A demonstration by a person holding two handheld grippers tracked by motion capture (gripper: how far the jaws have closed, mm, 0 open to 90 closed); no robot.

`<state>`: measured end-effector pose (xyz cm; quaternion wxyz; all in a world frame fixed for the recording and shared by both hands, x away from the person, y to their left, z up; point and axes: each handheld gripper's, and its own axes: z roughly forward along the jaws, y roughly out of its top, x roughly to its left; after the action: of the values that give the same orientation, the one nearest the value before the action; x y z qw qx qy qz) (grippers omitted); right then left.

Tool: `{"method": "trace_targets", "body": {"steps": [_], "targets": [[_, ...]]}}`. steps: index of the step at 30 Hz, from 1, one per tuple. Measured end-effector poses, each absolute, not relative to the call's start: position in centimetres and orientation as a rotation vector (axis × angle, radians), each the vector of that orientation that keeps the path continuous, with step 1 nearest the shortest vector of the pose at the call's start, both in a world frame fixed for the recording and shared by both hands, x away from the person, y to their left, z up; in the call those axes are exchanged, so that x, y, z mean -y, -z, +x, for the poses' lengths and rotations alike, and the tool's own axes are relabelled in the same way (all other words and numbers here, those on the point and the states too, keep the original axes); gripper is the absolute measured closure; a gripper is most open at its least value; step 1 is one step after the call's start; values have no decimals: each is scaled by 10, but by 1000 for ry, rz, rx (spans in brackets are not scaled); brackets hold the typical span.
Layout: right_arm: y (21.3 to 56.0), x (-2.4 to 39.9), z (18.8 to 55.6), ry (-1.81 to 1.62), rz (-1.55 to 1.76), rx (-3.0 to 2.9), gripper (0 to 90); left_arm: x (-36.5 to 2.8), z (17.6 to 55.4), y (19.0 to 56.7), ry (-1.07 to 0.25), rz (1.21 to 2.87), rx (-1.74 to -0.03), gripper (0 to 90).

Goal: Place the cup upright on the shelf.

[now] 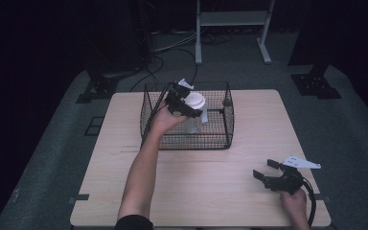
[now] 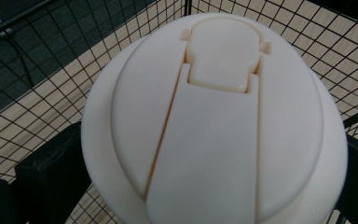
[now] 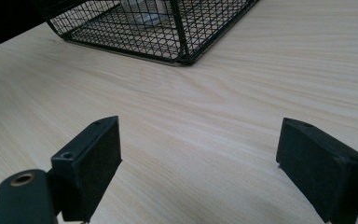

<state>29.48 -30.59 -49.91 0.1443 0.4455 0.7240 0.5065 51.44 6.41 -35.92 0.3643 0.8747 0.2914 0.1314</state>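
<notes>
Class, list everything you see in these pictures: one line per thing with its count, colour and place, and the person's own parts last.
Table: one, pale wood, centre of the room.
Wire basket: one, black, far middle of the table.
Bottle: one, white flip lid on a clear body, upright inside the basket.
Frame: one, white metal, on the floor behind the table.
Cables: several, dark and white, on the floor beyond the table.
Left claw: one, black, jaws either side of the bottle under its lid.
Right claw: one, black, open, above the table's near right corner.
Forearms: two, reaching in from the near edge.
</notes>
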Motion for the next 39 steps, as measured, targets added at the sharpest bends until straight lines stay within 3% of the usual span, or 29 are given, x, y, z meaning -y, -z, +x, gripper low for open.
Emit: {"method": "trace_targets", "body": {"steps": [30, 39], "targets": [[499, 304, 293, -1459, 1245, -2123, 129, -84, 499, 349, -348, 2201, -743, 0], [499, 304, 293, -1459, 1254, -2122, 129, -108, 489, 348, -346, 2187, -758, 0]]}}
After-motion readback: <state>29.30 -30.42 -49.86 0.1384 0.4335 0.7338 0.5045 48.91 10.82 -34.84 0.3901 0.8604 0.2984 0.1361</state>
